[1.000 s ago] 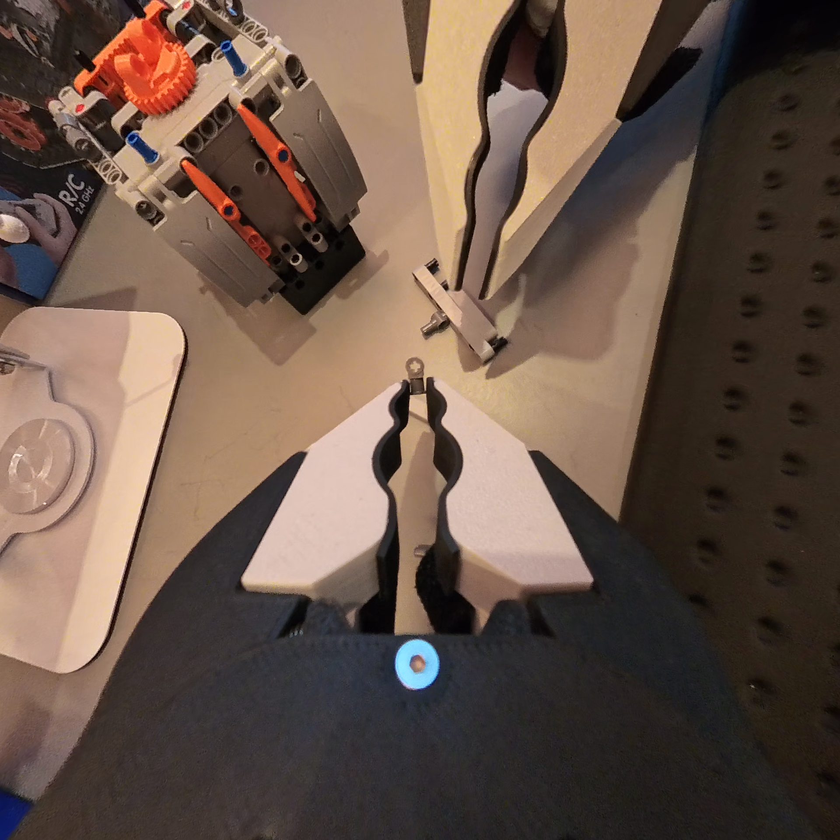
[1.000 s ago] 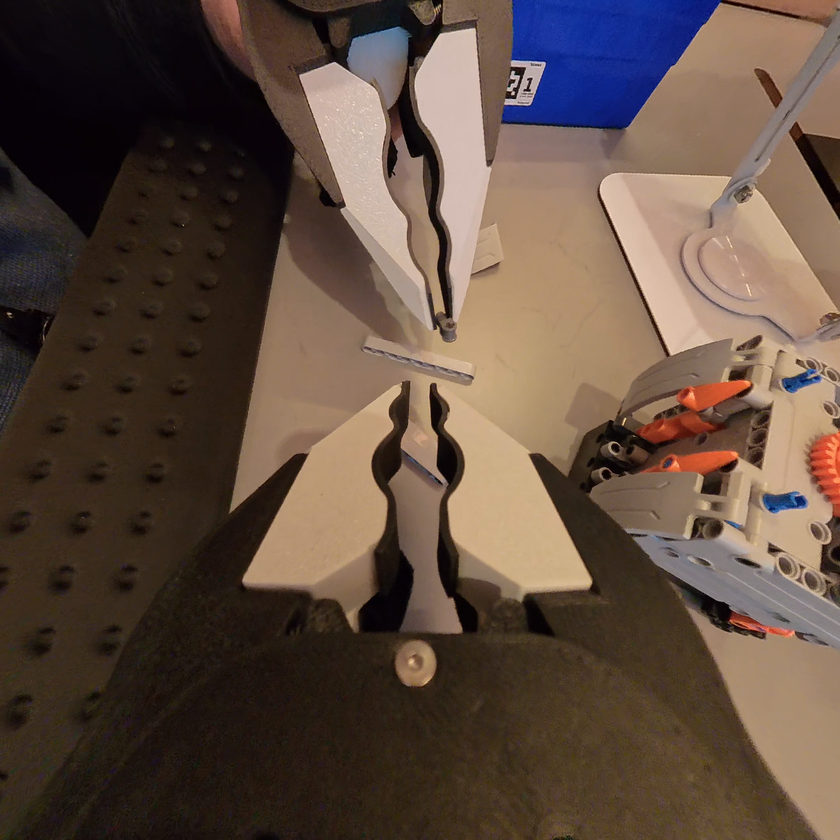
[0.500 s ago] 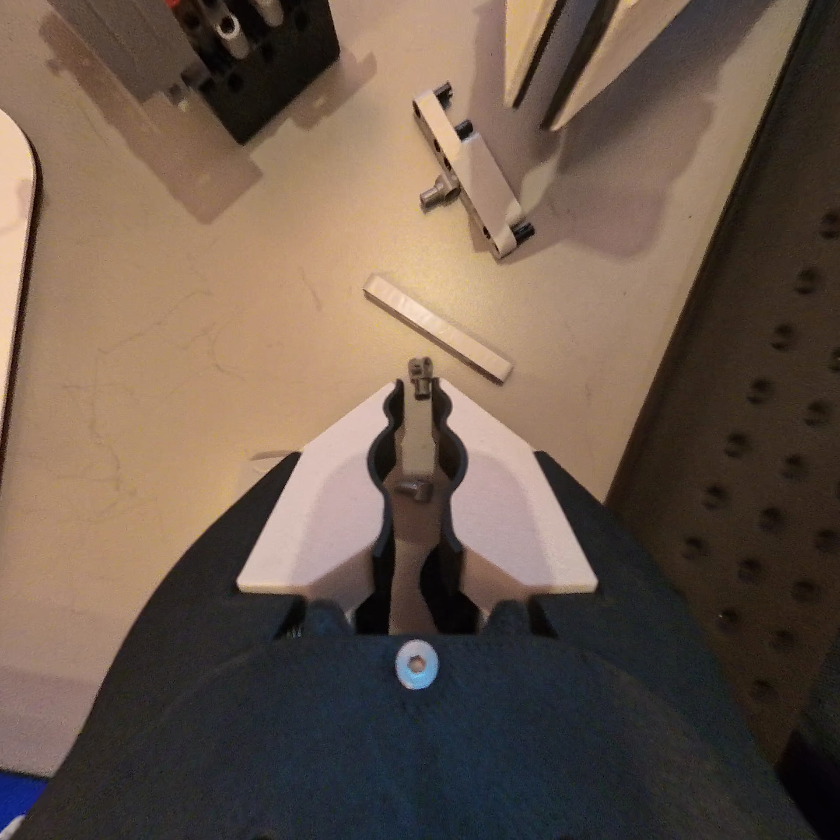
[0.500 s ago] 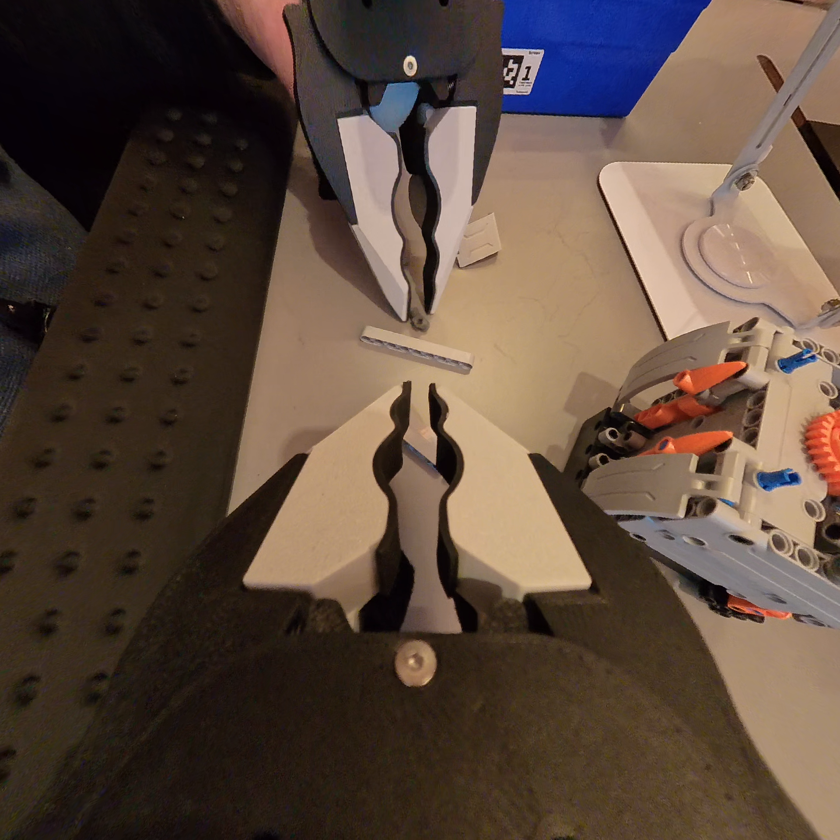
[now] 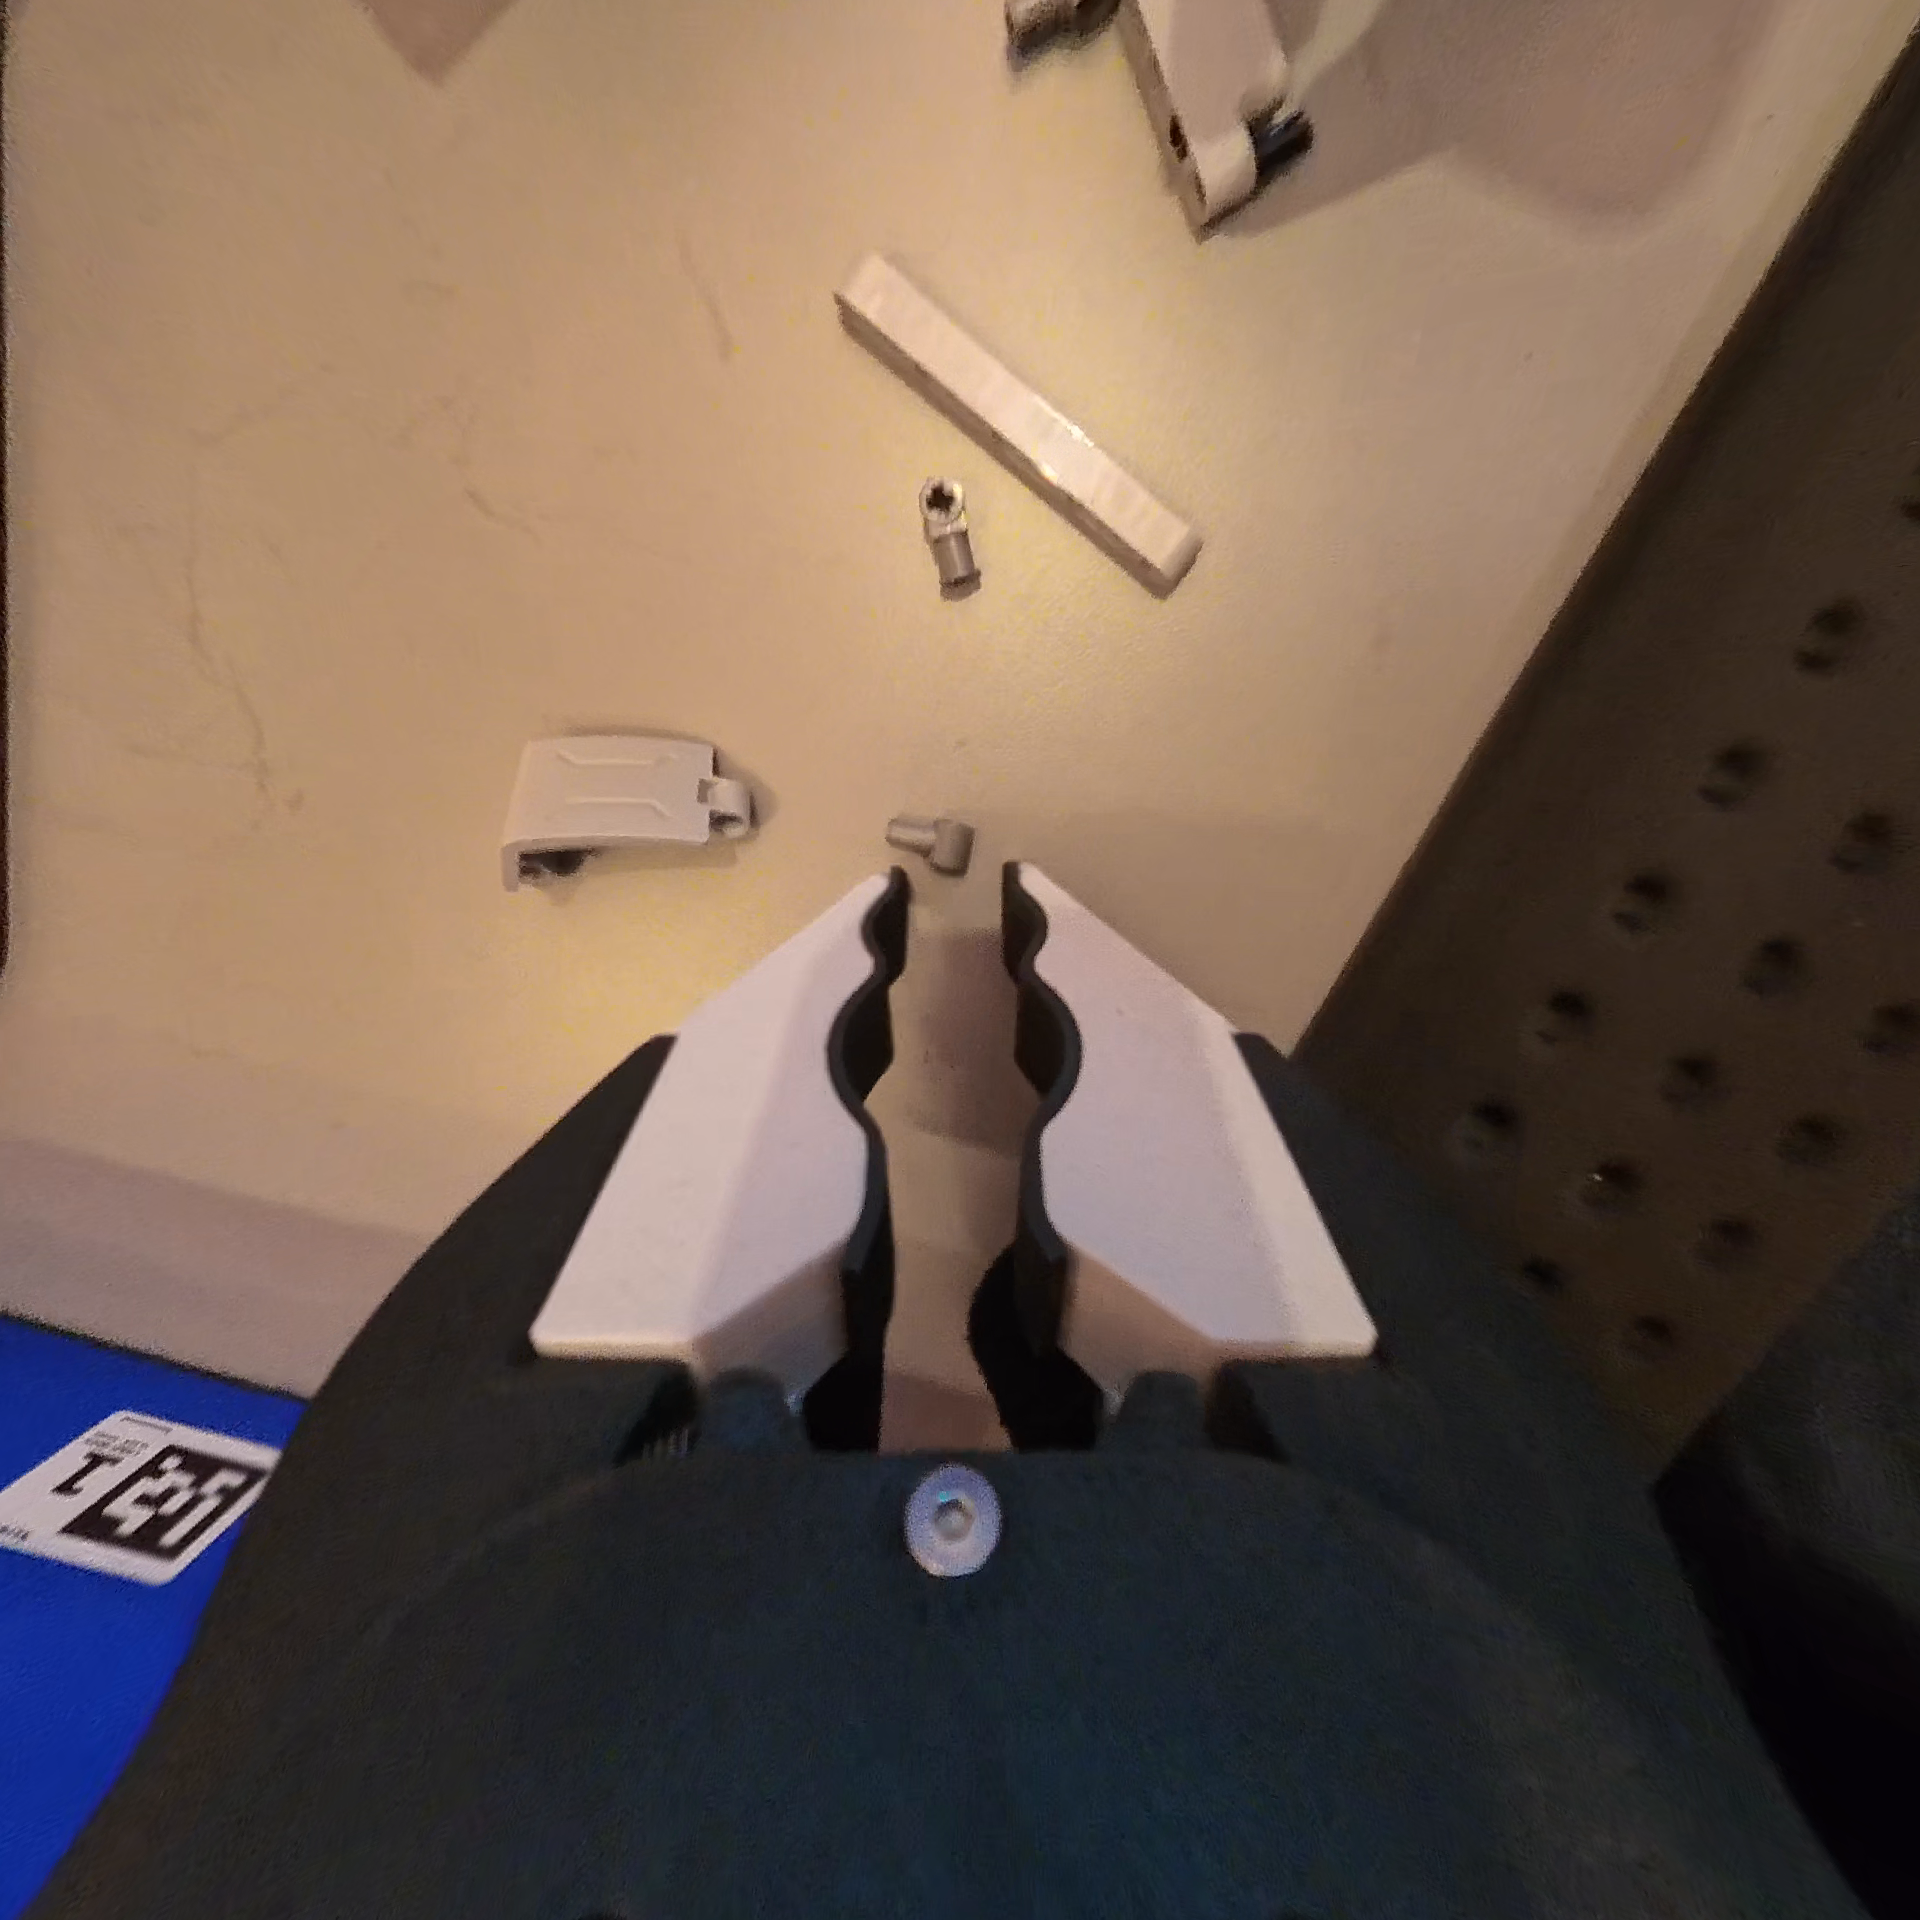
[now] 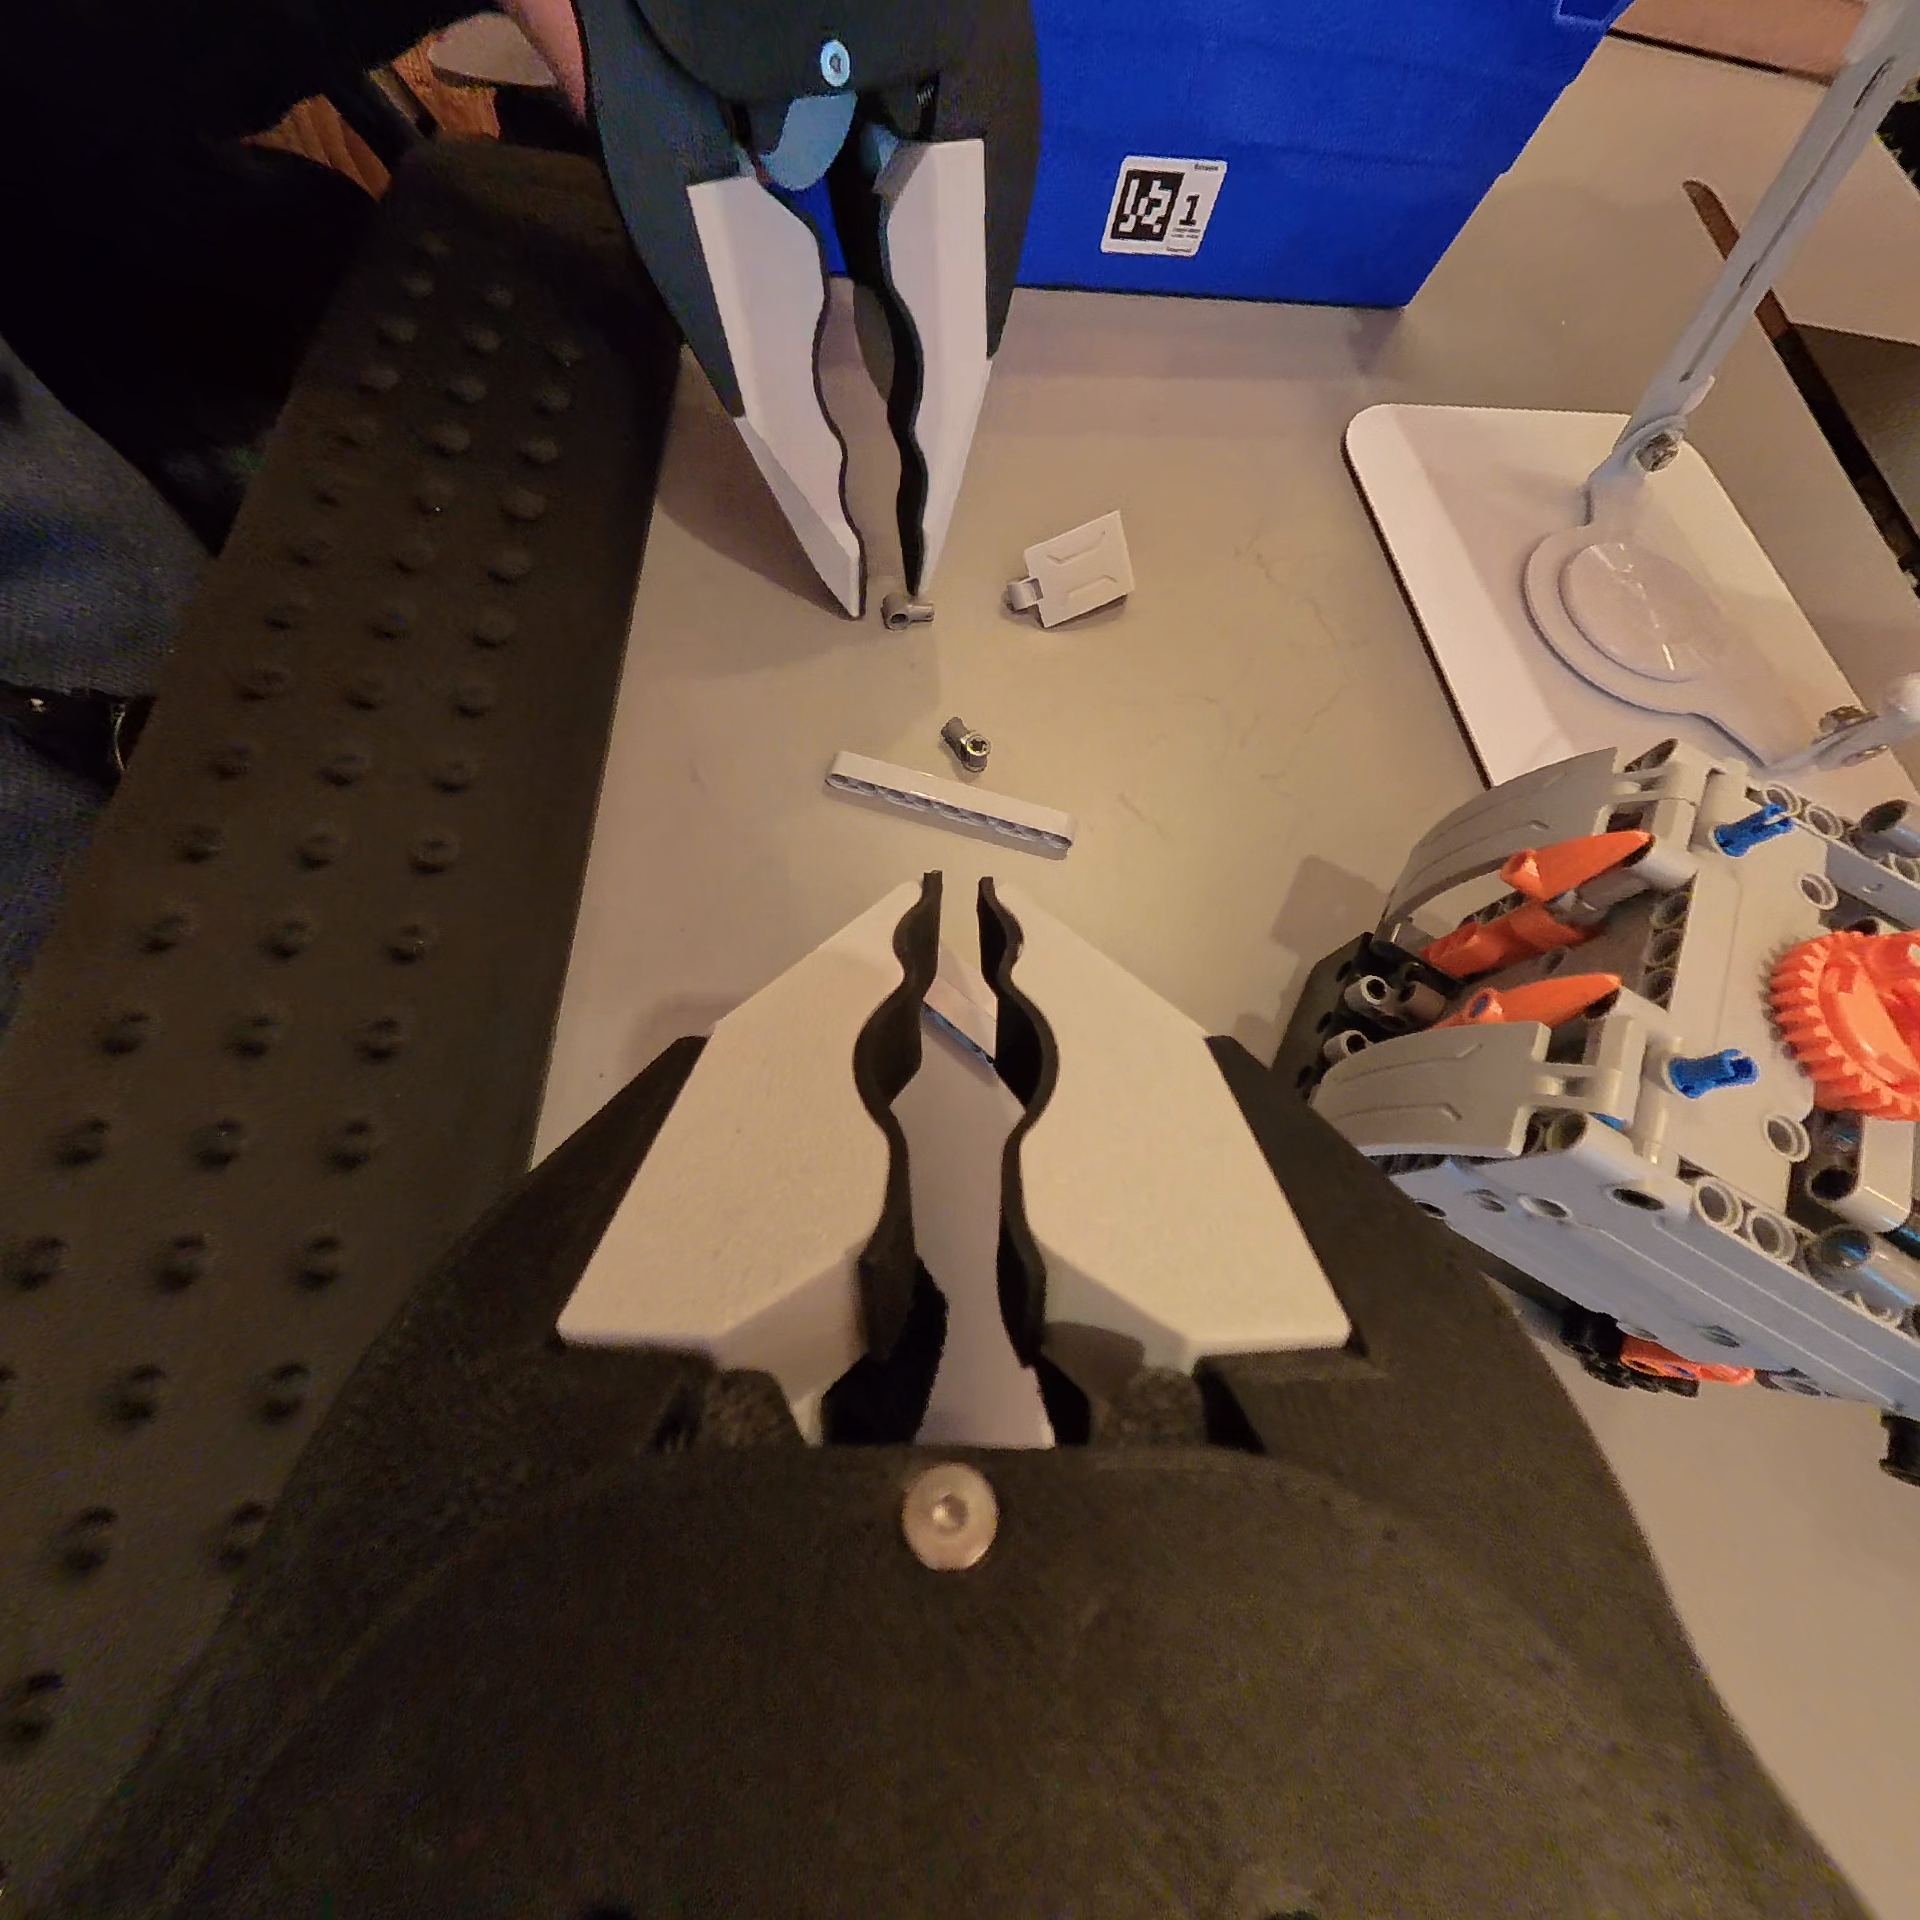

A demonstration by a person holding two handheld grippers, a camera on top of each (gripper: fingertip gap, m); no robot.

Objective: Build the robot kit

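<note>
Black studded mat (image 6: pixel 312 831) far left, beside table (image 6: pixel 1195 675). L gripper (image 5: pixel 951 873) fingers slightly apart, empty, tips just behind small grey connector (image 5: pixel 932 837) lying on table. Grey hinged panel (image 5: pixel 613 800) just left of it. 2nd grey connector (image 5: pixel 948 535) ahead, near long grey beam (image 5: pixel 1013 436). R gripper (image 6: pixel 958 883) fingers w/ narrow gap, holding nothing, short grey beam (image 6: pixel 961 1023) on table under it. Brick vehicle model (image 6: pixel 1662 1091) at right, white stand base (image 6: pixel 1455 499) behind.
</note>
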